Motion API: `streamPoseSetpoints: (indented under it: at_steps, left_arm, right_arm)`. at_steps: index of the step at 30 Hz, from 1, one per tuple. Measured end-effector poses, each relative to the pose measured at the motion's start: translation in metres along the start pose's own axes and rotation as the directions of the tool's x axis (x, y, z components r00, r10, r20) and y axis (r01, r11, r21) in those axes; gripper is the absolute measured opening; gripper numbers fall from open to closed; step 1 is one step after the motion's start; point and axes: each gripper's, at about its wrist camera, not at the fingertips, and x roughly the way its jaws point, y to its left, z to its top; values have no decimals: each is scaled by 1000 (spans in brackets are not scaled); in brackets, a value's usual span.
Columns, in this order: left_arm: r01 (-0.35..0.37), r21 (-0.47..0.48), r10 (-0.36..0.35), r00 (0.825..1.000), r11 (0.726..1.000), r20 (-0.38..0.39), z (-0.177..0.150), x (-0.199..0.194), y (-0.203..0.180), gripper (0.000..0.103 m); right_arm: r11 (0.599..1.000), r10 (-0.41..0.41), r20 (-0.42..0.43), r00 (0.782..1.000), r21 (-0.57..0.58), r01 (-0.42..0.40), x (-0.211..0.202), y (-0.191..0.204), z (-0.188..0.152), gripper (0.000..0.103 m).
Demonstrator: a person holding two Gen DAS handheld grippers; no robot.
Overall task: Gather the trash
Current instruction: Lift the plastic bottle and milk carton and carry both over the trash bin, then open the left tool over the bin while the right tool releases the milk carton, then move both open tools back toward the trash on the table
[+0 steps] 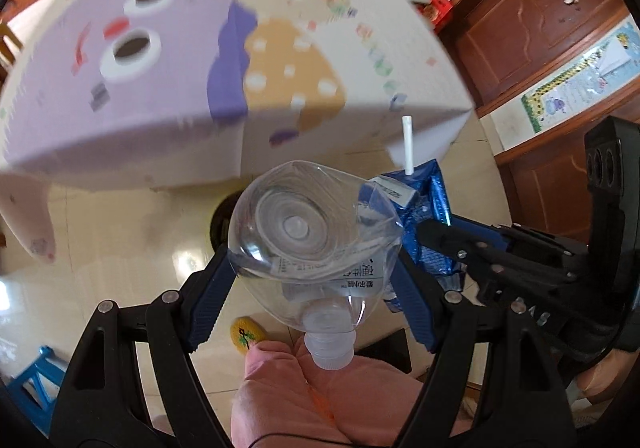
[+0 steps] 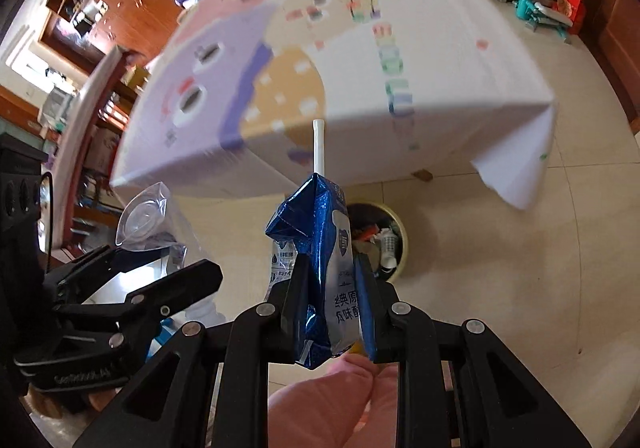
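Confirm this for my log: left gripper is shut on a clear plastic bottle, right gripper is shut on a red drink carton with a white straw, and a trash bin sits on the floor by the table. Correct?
Not quite: the drink carton in the right gripper is blue, not red, as the right wrist view shows. The rest holds: the left gripper is shut on the clear plastic bottle, the white straw sticks out of the carton, and the trash bin sits on the floor by the table.

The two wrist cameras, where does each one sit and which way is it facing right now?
Left wrist: on the left tongs, looking along the fingers at the clear plastic bottle they grip; beyond it the table, below a pink sleeve.
Right wrist: on the right tongs, facing the blue drink carton they hold, a trash bin beyond.
Shared: both show the table, bottle, carton and each other's tongs.
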Motion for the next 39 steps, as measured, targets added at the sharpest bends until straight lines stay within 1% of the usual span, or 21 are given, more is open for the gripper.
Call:
streamPoseSetpoints:
  at_steps: [4,8,10,12,14,16,17,18,20,21,24,26,30,33,39]
  left_arm:
    - [-45,-35,44,999,998,-19,-9,58,16,74]
    - [-82,-59,81,997,995,-20,-14,113,36,75]
    - [-99,-70,98,995,993,-25,-14,143,49,75]
    - [-115,-87,111,993,990,-45,-15,168,62,75]
    - [-126,-120,117,990,985,-81,-17,193,80,75]
    - [-144,-143,131,987,979,-94,-21,207,93,76]
    - [-159,-151,145,985,976,-99,-24,213,100,82]
    - [-171,-157,156,982,973,-103,-26,217,107,83]
    - [-187,-169,170,979,968,-110,-31,221,115,83]
    - [-194,-173,176,978,966,-115,-32,223,119,83]
    - [-211,-183,190,974,960,-124,-38,222,123,83]
    - [-217,-191,196,973,957,-123,-42,218,125,83]
    - [-222,-228,200,973,948,-116,-43,203,131,83]
    - [-223,-252,203,974,942,-104,-43,190,134,83]
    - [-213,-284,201,977,935,-71,-40,152,124,83]
  right_arm:
    - [1000,-22,-53,998,-11,21,66,-21,-13,21]
    - [999,-43,-82,996,9,44,133,-46,-20,21]
    - [999,-41,-98,994,22,43,163,-56,-21,21]
    - [999,-39,-110,993,24,42,196,-64,-22,22]
    - [999,-37,-121,992,18,39,223,-68,-21,22]
    - [1000,-26,-132,991,14,28,247,-69,-20,22]
    - [1000,-21,-138,990,8,22,257,-68,-19,22]
    - [1000,-15,-140,990,-6,15,270,-67,-19,24]
    - [999,-30,-154,988,-37,24,288,-63,-20,33]
    - [998,-45,-164,985,-50,37,295,-61,-20,35]
    - [998,-49,-187,981,-57,39,308,-54,-20,35]
    - [998,-46,-184,982,-60,36,310,-47,-18,35]
    - [996,-44,-162,986,-89,29,300,-39,-18,35]
    - [993,-51,-146,988,-115,35,288,-32,-18,35]
    - [991,-49,-126,991,-129,33,248,-25,-14,35]
